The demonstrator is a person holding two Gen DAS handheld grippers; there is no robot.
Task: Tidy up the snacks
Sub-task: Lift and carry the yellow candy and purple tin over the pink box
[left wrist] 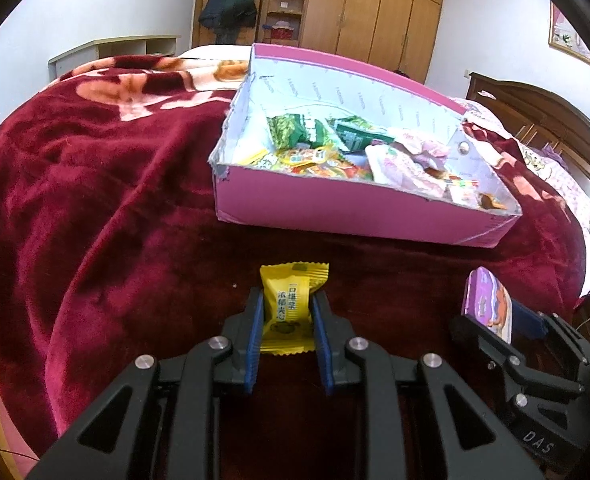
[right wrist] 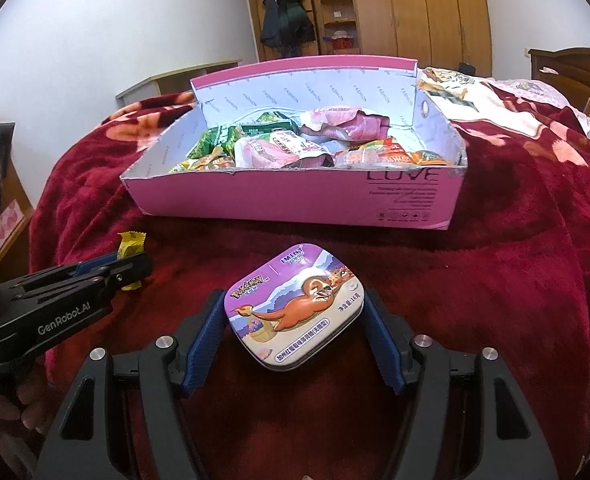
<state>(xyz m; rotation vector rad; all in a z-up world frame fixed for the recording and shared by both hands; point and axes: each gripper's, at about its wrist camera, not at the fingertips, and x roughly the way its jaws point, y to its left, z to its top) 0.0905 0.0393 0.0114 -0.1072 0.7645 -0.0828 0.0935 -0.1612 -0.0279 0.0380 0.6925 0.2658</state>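
Observation:
My left gripper point(left wrist: 288, 312) is shut on a yellow snack packet point(left wrist: 291, 306), held upright just above the red blanket. It also shows at the left of the right wrist view point(right wrist: 129, 268), with the packet point(right wrist: 130, 246) sticking out. My right gripper point(right wrist: 293, 320) is shut on a purple Pokémon mint tin point(right wrist: 295, 312), its blue pads point(right wrist: 205, 340) pressed against the tin's two sides. The tin also shows in the left wrist view point(left wrist: 489, 304). A pink cardboard box point(right wrist: 295, 200) with several snack packets inside sits on the bed beyond both grippers; it shows in the left wrist view too point(left wrist: 335, 212).
The dark red blanket point(left wrist: 95, 180) covers the bed. A wooden wardrobe point(right wrist: 415, 8) and hanging coats point(right wrist: 287, 20) stand at the far wall. A wooden headboard point(left wrist: 543, 112) is at the right. A low shelf point(left wrist: 115, 48) stands behind the bed at the left.

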